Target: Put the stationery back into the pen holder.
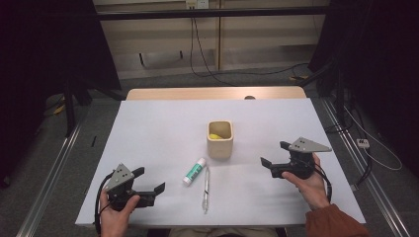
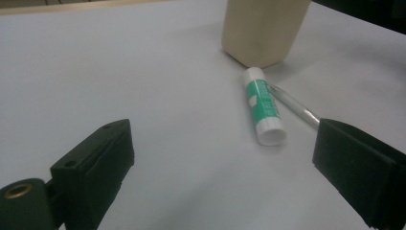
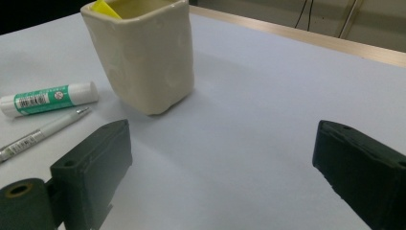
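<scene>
A cream square cup (image 1: 220,138) stands mid-table with something yellow (image 1: 214,136) inside. A green-and-white glue stick (image 1: 194,172) lies in front of it, with a clear pen (image 1: 206,188) beside it. My left gripper (image 1: 150,183) is open near the front left, jaws pointing right toward the glue stick (image 2: 263,105) and pen (image 2: 294,103). My right gripper (image 1: 274,154) is open at the right, jaws pointing left toward the cup (image 3: 143,52). Neither holds anything.
The white table (image 1: 163,123) has a wooden strip (image 1: 212,93) along its far edge. Cables (image 1: 212,74) run over the floor beyond, and dark stands (image 1: 69,98) flank both sides. A small white adapter (image 1: 363,143) lies on the floor at right.
</scene>
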`<state>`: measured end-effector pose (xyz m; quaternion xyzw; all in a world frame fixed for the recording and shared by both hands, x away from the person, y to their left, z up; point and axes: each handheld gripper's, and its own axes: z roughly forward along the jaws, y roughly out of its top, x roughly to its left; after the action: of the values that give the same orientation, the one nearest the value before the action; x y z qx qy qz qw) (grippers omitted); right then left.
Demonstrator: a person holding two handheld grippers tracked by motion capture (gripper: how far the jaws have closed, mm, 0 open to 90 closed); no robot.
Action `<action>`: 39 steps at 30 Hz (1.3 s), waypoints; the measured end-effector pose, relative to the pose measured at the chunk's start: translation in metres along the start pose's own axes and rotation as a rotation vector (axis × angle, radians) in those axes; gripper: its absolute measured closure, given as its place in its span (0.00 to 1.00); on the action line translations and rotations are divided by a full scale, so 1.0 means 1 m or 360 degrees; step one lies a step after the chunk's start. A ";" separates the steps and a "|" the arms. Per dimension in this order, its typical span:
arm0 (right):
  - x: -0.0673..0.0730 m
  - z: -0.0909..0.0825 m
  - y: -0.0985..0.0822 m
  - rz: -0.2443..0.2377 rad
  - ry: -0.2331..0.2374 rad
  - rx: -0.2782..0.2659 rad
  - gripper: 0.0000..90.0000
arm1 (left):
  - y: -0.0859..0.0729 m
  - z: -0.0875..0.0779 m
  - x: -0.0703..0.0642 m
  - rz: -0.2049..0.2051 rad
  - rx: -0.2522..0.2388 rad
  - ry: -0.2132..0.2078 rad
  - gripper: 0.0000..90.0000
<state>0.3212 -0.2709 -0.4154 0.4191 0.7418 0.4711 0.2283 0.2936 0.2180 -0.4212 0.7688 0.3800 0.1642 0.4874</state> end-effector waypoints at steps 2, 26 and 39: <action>0.001 -0.005 -0.004 0.0001 0.0004 0.0006 0.07 | 0.001 0.000 0.001 -0.0001 -0.0005 -0.0001 0.08; -0.004 -0.033 -0.037 0.0062 0.0101 0.0220 0.07 | 0.018 0.029 -0.003 0.0049 0.0083 -0.0076 0.09; -0.001 -0.037 -0.044 0.0059 0.0057 0.0157 0.08 | 0.048 0.078 -0.017 0.0094 0.0258 -0.0093 0.07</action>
<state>0.2767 -0.2993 -0.4376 0.4349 0.7603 0.4454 0.1853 0.3517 0.1452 -0.4142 0.8212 0.3547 0.1246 0.4294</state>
